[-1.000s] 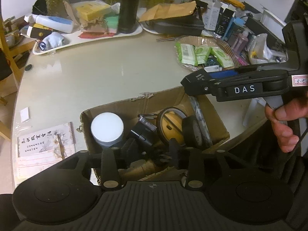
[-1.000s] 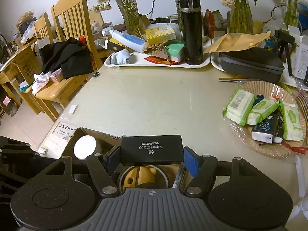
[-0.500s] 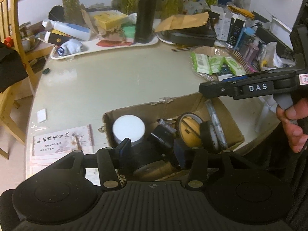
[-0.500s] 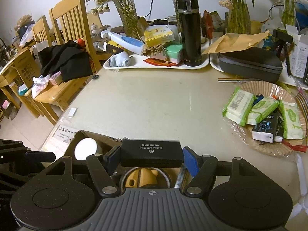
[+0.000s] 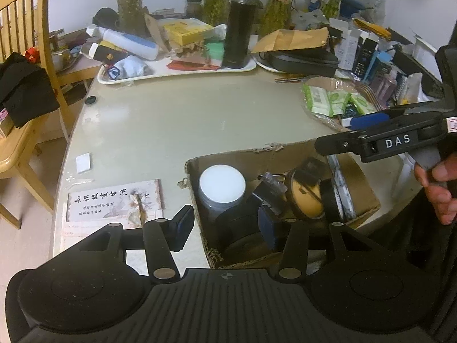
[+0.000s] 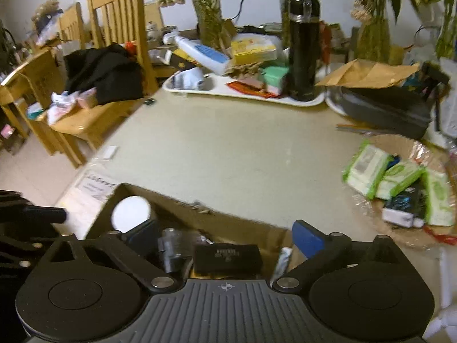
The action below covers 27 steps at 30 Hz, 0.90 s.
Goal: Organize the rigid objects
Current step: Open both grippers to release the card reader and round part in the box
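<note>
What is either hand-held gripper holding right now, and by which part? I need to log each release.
Nothing. The right hand-held gripper is opening, with the black case lying loose in the cardboard box. The left hand-held gripper is opening, empty.

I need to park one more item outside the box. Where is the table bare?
The widest bare patch of the table lies between the white tray, the wipes basket and the cardboard box. A narrower strip runs left of the box, above the booklet. The back edge and the box are crowded.

Black flask (image 5: 242, 25) on white tray (image 5: 182, 71)
</note>
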Each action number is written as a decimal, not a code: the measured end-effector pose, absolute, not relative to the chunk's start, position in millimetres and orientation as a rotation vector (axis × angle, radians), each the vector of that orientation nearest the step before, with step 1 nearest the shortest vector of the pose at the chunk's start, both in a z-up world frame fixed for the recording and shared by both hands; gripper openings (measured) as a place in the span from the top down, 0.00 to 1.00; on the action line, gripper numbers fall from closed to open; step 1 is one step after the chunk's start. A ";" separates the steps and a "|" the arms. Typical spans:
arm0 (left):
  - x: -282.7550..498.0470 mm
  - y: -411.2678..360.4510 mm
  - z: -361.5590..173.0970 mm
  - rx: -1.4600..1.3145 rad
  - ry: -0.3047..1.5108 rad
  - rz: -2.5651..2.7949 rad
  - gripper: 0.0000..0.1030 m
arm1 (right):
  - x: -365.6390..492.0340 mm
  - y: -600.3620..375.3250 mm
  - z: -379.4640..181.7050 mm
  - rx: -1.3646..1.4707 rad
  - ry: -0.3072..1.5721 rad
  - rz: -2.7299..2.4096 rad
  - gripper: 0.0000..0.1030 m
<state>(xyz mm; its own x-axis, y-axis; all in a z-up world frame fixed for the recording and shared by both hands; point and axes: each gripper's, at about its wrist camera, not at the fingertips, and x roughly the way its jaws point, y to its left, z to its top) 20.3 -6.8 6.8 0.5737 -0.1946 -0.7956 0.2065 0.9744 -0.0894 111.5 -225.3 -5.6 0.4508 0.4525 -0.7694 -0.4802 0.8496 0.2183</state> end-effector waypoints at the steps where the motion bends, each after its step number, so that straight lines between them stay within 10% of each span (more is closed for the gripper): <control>1: 19.0 -5.7 7.1 0.010 0.928 -0.231 0.47 | 112.3 -226.7 -5.9 -0.031 0.941 0.564 0.02; 18: -1.5 -5.9 10.1 -0.017 0.805 -0.147 0.00 | 85.6 -239.8 -16.9 0.001 0.981 0.397 0.00; 27: -18.8 -24.1 -8.2 0.078 0.818 -0.122 0.00 | 47.4 -231.6 -27.1 -0.050 1.041 0.359 0.00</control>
<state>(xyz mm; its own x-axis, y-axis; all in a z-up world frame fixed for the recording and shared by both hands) -18.8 -24.1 -8.2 0.6773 -0.0778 -0.7316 0.1383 0.9901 0.0228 47.4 -231.6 -27.1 0.4528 0.2671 -0.8507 -0.3138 0.9408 0.1284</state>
